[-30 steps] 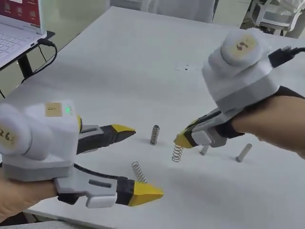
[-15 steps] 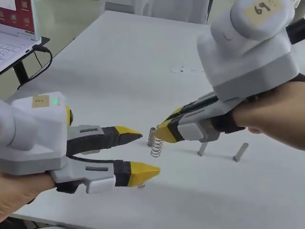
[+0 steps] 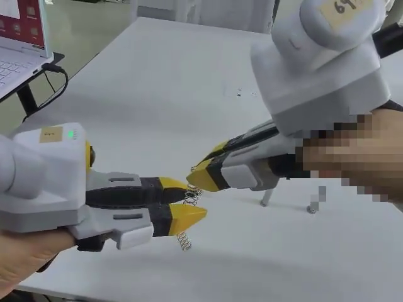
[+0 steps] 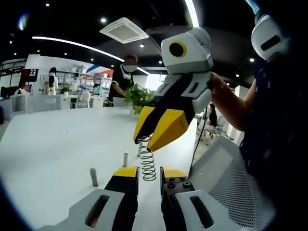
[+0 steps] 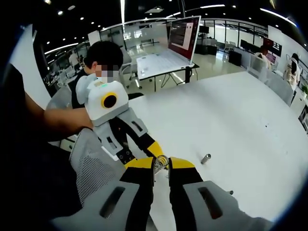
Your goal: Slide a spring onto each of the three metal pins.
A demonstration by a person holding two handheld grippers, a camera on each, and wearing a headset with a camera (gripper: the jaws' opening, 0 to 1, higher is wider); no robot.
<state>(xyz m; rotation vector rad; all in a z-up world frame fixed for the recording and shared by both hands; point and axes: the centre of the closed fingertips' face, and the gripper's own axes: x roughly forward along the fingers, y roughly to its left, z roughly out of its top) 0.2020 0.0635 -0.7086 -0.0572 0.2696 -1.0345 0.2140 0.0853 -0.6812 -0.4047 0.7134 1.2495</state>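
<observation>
In the head view, a handwritten number is read as "69" on a round tan label [image 3: 345,7] on top of the right gripper [image 3: 196,178]. The label is cut by the upper edge of the picture, so whether more is written there cannot be told. A small tan sticker [image 3: 50,133] is carried on the housing of the left gripper [image 3: 194,200]; its marks are too faint to be read. On the laptop [image 3: 19,38] at the upper left, red and white patches are shown, but the writing is too small to be read. In the left gripper view, a dark wall sign [image 4: 29,74] is seen far off, and it is not legible.
</observation>
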